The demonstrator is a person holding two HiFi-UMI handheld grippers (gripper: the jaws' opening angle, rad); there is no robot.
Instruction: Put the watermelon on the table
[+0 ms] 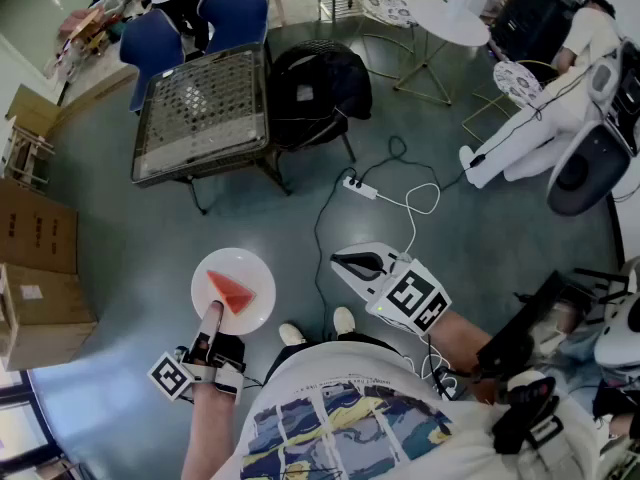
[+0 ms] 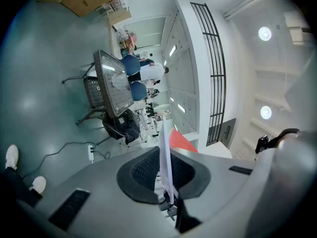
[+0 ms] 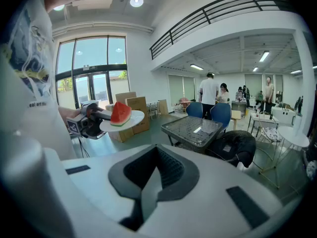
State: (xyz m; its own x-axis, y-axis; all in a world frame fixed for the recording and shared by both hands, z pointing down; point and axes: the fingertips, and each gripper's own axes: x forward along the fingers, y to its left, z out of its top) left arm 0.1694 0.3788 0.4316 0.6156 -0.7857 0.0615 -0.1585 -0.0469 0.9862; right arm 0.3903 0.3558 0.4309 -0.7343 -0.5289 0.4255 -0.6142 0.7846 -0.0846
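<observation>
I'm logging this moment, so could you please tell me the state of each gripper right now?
Left gripper: shut on the rim of the plate carrying the watermelon slice.
Right gripper: shut, holding nothing.

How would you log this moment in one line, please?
left gripper shut on plate; watermelon on plate; right gripper shut, empty; table not reached

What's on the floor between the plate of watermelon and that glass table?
Nothing: the head view shows bare floor between the plate and the table.
</observation>
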